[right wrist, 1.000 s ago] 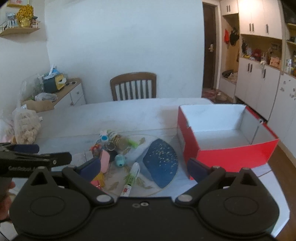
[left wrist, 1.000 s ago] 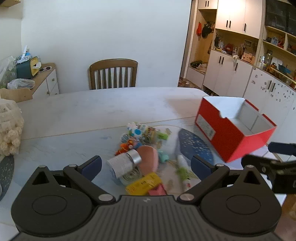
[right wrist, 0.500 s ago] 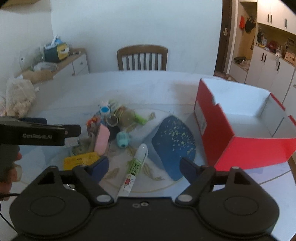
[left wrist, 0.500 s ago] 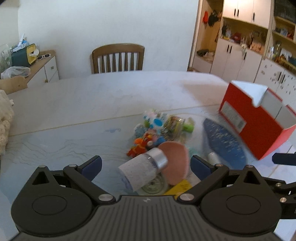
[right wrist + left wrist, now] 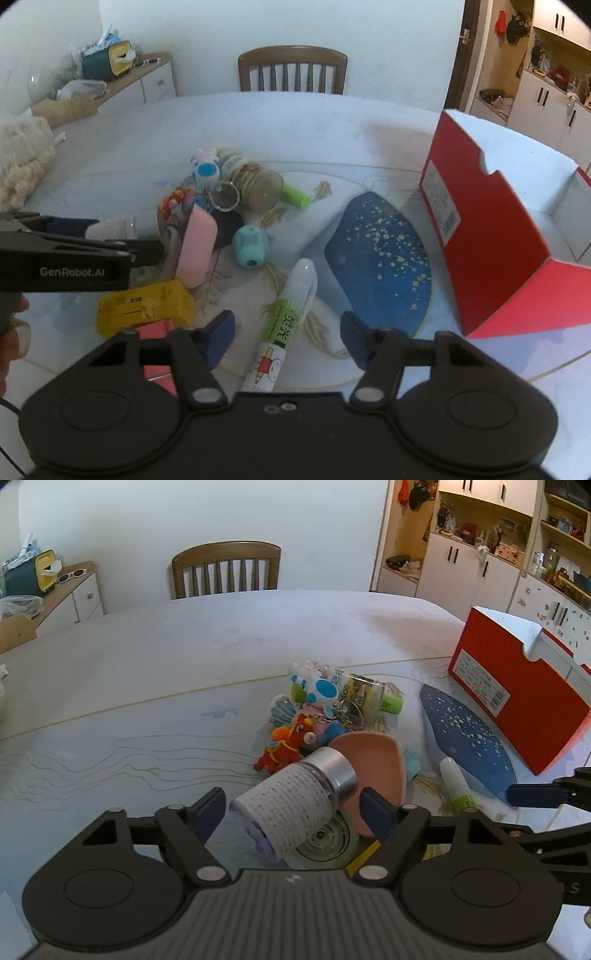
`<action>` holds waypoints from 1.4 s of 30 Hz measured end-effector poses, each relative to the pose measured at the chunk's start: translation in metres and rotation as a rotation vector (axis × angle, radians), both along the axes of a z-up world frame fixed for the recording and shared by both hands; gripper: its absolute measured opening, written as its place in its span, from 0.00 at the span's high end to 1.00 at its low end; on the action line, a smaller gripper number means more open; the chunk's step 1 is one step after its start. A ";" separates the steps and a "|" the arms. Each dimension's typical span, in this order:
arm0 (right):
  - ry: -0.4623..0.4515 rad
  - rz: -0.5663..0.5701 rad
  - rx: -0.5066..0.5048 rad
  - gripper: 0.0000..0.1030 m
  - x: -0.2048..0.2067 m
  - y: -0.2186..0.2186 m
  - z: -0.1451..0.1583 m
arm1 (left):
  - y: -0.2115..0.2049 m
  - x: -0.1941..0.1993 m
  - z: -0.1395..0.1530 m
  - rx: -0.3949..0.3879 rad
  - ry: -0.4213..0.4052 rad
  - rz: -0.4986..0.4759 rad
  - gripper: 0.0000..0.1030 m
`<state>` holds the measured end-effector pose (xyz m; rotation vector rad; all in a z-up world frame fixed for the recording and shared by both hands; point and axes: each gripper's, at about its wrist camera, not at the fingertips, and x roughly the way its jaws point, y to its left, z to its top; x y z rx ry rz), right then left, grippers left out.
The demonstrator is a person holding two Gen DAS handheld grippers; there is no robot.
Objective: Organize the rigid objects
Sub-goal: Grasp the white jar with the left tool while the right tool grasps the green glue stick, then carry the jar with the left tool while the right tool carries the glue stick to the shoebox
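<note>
My left gripper (image 5: 293,806) is open, its pads on either side of a white-sleeved jar with a silver lid (image 5: 295,805), not touching it. A pink dish (image 5: 376,760) leans behind the jar. My right gripper (image 5: 286,334) is open around a green-and-white glue pen (image 5: 291,317) lying on the table. A pile of small toys (image 5: 218,188), a teal sharpener (image 5: 251,245), a yellow box (image 5: 144,306) and a blue speckled fan-shaped piece (image 5: 384,251) lie nearby. The open red box (image 5: 491,225) stands to the right.
A wooden chair (image 5: 291,68) stands at the table's far side. A side cabinet with clutter (image 5: 110,77) is at the back left. White cupboards (image 5: 480,568) line the right wall. A knitted cream thing (image 5: 20,158) sits at the table's left edge.
Both grippers have come lower and closer to the pile. The left now brackets the white jar, the right brackets the glue pen. Both jaw gaps have narrowed a little.
</note>
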<state>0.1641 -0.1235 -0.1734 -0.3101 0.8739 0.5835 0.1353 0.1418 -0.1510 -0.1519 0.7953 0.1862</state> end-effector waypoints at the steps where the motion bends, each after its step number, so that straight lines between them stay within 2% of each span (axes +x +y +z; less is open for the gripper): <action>1: 0.005 -0.001 -0.002 0.47 0.001 0.001 -0.001 | -0.001 0.000 0.000 0.003 0.001 -0.005 0.28; 11: 0.044 -0.021 -0.037 0.65 0.009 0.007 -0.015 | -0.004 0.007 -0.004 0.032 0.001 -0.028 0.37; 16: 0.053 -0.024 -0.047 0.83 0.011 0.006 -0.018 | -0.005 0.005 -0.002 0.046 -0.006 -0.041 0.45; 24: 0.050 -0.006 -0.045 0.85 0.007 0.005 -0.014 | -0.010 0.000 0.001 0.047 -0.019 -0.056 0.45; 31: 0.027 0.005 -0.014 0.85 0.001 -0.002 0.001 | -0.011 -0.007 0.009 0.041 -0.039 -0.027 0.45; 42: 0.030 -0.025 0.083 0.85 0.008 -0.032 0.048 | -0.025 -0.013 0.062 0.015 -0.110 -0.011 0.45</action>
